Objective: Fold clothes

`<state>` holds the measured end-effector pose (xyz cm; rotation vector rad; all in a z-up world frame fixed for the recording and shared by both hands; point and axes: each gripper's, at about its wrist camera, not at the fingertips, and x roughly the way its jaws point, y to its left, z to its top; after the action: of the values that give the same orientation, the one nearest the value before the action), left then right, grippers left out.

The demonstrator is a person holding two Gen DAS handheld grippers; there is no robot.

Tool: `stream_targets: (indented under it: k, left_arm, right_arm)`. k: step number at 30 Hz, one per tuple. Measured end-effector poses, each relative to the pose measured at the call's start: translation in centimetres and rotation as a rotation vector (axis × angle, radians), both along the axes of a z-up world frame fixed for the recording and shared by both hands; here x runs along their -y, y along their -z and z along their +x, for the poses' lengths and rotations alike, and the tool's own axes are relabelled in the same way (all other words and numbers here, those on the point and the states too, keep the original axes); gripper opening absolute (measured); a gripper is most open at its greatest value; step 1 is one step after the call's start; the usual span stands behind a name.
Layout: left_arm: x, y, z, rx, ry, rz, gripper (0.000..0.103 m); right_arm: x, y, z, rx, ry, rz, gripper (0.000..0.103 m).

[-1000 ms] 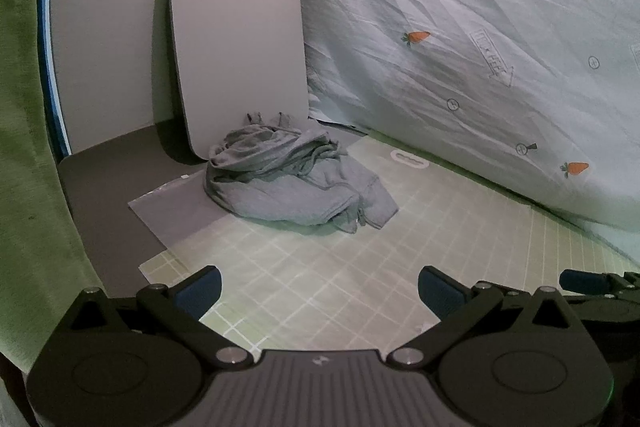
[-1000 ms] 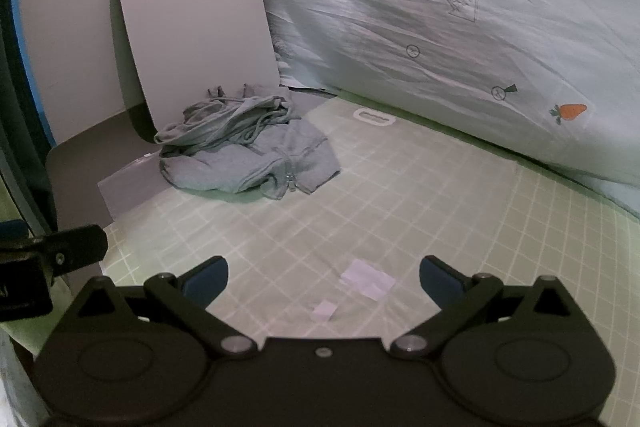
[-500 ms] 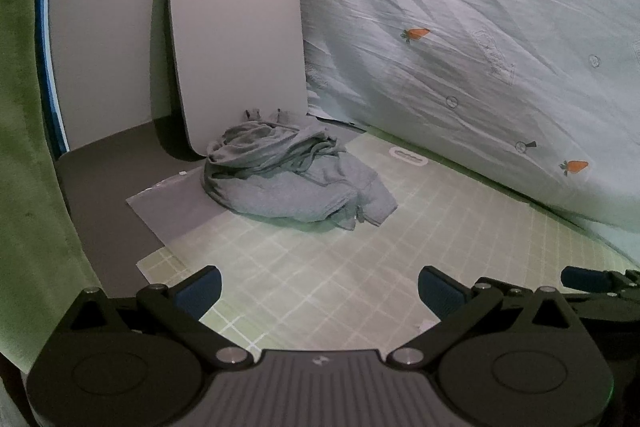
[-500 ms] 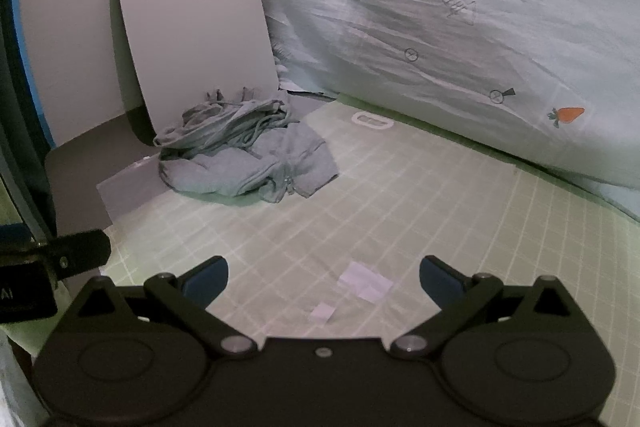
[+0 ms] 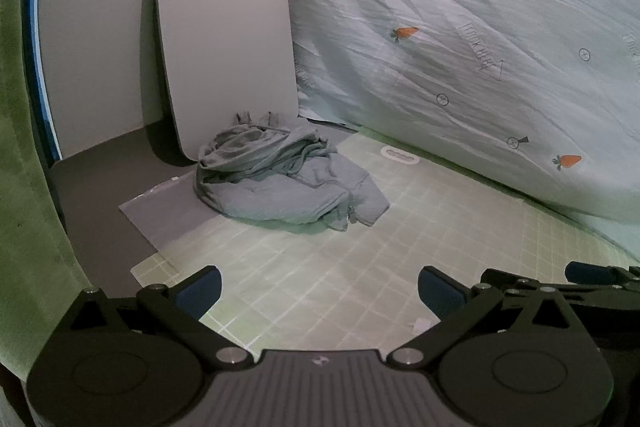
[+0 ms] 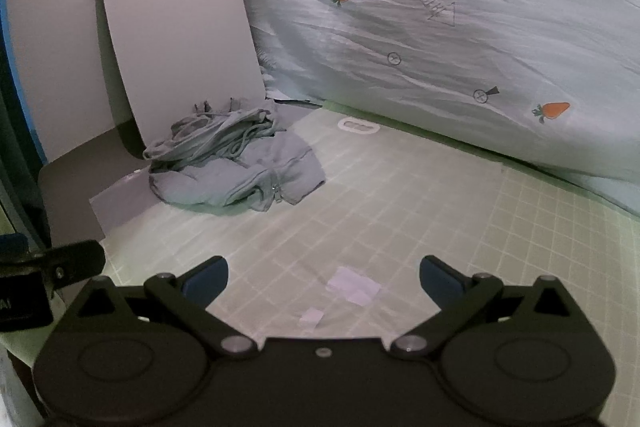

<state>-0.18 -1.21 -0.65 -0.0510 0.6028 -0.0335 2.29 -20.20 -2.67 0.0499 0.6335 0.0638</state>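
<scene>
A crumpled grey garment (image 5: 280, 179) lies in a heap at the far left of the pale green grid mat (image 5: 420, 247), against the foot of a leaning white board. In the right wrist view the same grey garment (image 6: 232, 163) shows a zipper at its front fold. My left gripper (image 5: 318, 291) stands open near the mat's front edge, well short of the heap, with nothing between its fingers. My right gripper (image 6: 322, 279) is open too, over the mat (image 6: 440, 211), nothing held. The right gripper's tip (image 5: 592, 273) shows at the left wrist view's right edge.
A white rounded board (image 5: 224, 39) leans against the wall behind the heap. A carrot-print sheet (image 5: 480, 47) drapes along the back and right. Two small paper scraps (image 6: 352, 285) lie on the mat. A grey sheet (image 5: 160, 211) sticks out under the mat's left side. Green cloth (image 5: 24, 147) borders the left.
Both views have shifted slightly nearer the garment. Both grippers stay open and the heap has not moved.
</scene>
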Motion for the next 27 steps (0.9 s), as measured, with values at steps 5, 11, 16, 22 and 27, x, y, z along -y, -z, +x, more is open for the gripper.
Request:
stream_targets:
  k: [5,11,16,22,27]
  left_arm:
    - [0.3,-0.1,0.0,-0.003,0.0,0.002,0.103]
    - [0.4,-0.4,0.0,-0.002,0.002,0.006,0.103]
    - [0.5,-0.5,0.0,-0.001,0.002,0.008,0.103]
    - [1.1,-0.6,-0.2,-0.01,-0.01,-0.008,0.103]
    - [2.5,-0.4,-0.6,-0.036,-0.015,-0.023,0.103]
  right_arm:
    - [0.2,0.1,-0.4,0.009,0.002,0.004,0.103]
    - [0.2,-0.1,-0.5,0.013,0.007,0.009,0.103]
    - [0.4,-0.2,-0.6,0.021,0.006,0.009,0.103]
    - [1.3,-0.2,-1.1,0.038,-0.002,-0.006,0.103]
    - [3.0,-0.5,-1.5,0.045,-0.015,-0.012,0.103]
